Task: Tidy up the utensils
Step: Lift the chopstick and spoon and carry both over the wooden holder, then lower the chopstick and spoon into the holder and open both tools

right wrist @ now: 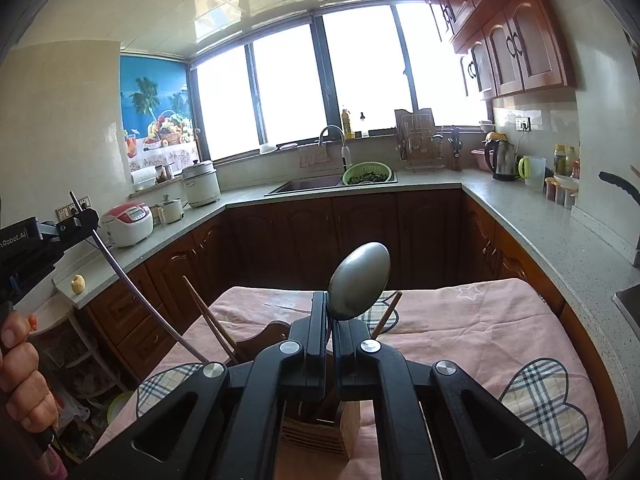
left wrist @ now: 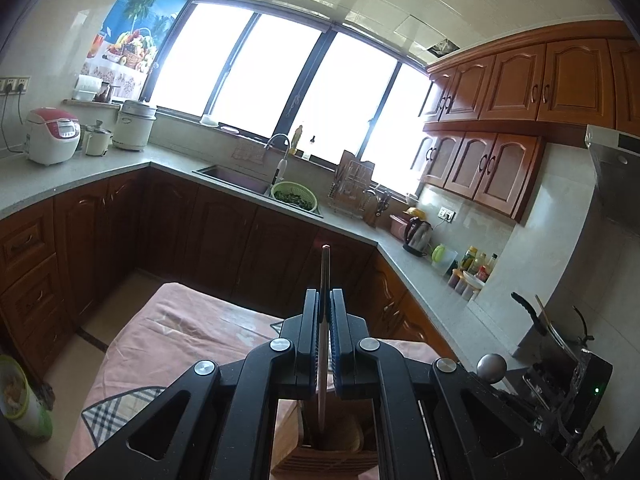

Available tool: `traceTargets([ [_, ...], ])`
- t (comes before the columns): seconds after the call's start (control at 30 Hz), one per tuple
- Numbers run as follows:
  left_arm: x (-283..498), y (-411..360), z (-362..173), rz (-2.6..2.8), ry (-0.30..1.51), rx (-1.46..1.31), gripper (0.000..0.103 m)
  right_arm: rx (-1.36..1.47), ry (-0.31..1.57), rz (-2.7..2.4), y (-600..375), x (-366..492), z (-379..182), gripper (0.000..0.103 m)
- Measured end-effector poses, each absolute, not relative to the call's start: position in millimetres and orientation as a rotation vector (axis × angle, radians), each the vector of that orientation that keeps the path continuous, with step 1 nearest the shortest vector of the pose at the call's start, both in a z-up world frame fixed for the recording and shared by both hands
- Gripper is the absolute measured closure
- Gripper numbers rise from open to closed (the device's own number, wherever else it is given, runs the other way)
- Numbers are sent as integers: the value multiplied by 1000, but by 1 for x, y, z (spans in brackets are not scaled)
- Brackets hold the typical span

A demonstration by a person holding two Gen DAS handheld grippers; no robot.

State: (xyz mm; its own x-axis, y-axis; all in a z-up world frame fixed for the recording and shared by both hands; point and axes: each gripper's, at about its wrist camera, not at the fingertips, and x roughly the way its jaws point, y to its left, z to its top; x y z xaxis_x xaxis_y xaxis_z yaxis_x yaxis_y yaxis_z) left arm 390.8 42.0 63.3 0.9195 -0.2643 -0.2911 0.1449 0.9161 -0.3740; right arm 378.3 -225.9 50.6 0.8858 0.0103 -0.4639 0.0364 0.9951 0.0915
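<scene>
1. Left gripper (left wrist: 324, 300): pinches a thin chopstick (left wrist: 322, 320), its lower end in the wooden utensil holder (left wrist: 328, 452) below. Risk: a tilted stick catches the holder rim.
2. Utensil holder: stands on the pink cloth (right wrist: 480, 320) over the tabletop. Risk: a side push tips it.
3. Right gripper (right wrist: 330, 308): pinches a metal spoon (right wrist: 359, 280) by the neck, bowl up. Risk: the smooth handle slips or pivots.

Below my tongs stands a table (right wrist: 472, 320) draped in a pink cloth (right wrist: 460, 344) with plaid heart patches. A wooden utensil holder (right wrist: 320, 432) sits directly on the cloth at the near edge (partly hidden by my tools). I see nothing else lying on the visible cloth.
</scene>
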Motion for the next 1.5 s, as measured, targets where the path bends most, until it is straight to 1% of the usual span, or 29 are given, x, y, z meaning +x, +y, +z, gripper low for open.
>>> traceTargets([
  [0.13, 414, 31, 34, -192, 392, -366, 100, 88, 523, -19, -223, 390, 29, 101],
  [0.3, 436, 16, 13, -183, 434, -362, 100, 96, 581, -14, -224, 402, 5, 101],
  [0.53, 465, 5, 2, -187, 487, -338, 100, 118, 653, 11, -220, 411, -21, 101],
  [0.63, 468, 13, -2, -197, 511, -333, 99, 127, 675, 14, -220, 412, -30, 101],
  [1.0, 478, 21, 7, -203, 532, -319, 99, 163, 698, 21, -227, 414, -32, 101],
  [1.03, 478, 21, 6, -203, 534, -318, 99, 164, 700, 22, -227, 414, -32, 100],
  [1.07, 479, 22, 7, -203, 536, -318, 99, 166, 701, 24, -227, 414, -32, 97],
  [1.13, 478, 23, 6, -201, 540, -320, 97, 162, 700, 19, -225, 414, -31, 96],
  [1.17, 478, 22, 5, -197, 541, -321, 94, 157, 697, 15, -225, 413, -30, 96],
  [1.2, 478, 24, 5, -193, 545, -321, 89, 155, 695, 14, -224, 412, -29, 96],
  [1.27, 476, 24, 5, -188, 550, -325, 83, 161, 697, 15, -225, 412, -29, 95],
  [1.37, 472, 27, 6, -187, 550, -326, 82, 167, 702, 16, -227, 409, -29, 93],
  [1.43, 466, 25, 7, -189, 552, -329, 77, 173, 698, 18, -228, 406, -27, 89],
  [1.5, 460, 25, 8, -187, 553, -329, 69, 174, 692, 10, -228, 402, -25, 81],
])
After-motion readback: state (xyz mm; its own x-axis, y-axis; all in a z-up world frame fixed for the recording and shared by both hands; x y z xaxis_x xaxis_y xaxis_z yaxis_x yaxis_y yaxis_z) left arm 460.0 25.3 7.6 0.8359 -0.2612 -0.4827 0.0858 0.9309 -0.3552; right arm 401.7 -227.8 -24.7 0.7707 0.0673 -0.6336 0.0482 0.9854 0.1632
